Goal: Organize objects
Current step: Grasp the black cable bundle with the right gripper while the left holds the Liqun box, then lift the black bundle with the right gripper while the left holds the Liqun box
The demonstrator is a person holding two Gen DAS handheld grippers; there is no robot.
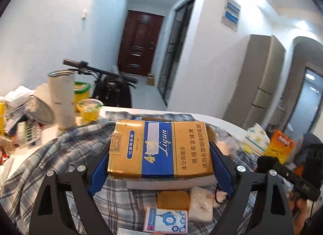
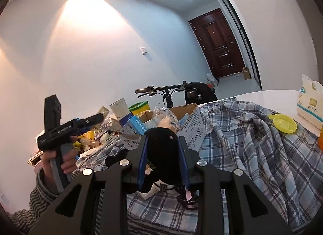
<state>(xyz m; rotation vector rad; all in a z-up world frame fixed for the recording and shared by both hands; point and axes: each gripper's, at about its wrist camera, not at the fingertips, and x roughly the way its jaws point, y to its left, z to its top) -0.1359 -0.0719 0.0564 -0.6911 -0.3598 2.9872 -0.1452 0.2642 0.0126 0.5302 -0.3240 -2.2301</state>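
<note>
Left wrist view, centre of frame: left gripper (image 1: pixel 160 152) pinching a gold-and-blue cigarette carton (image 1: pixel 159 150) across its width, blue pads (image 1: pixel 100 166) flat against both short sides, carton lifted clear over a blue plaid cloth (image 1: pixel 60 148). Below the carton, lower centre: a brown rounded block (image 1: pixel 173 199), a whitish packet (image 1: pixel 201 202) beside it, and a small card box with a blue flower print (image 1: pixel 166 221) at the bottom edge. Upper left of the table (image 1: pixel 228 122): a white tumbler (image 1: pixel 62 97), a yellow sealed cup (image 1: pixel 89 109) just right of it, a heap of blister packs and papers further left. Right edge: a tissue pack (image 1: pixel 256 138) and an orange pouch (image 1: pixel 281 146).

Right wrist view, lower centre: right gripper (image 2: pixel 162 154) closed narrow on a black fuzzy item (image 2: pixel 161 150), held over the same cloth. Behind it, an open cardboard box (image 2: pixel 191 122) stuffed with packets. Yellow lid (image 2: pixel 284 123) on the cloth at right. Far left: a hand (image 2: pixel 66 160) around the other gripper's handle.
</note>
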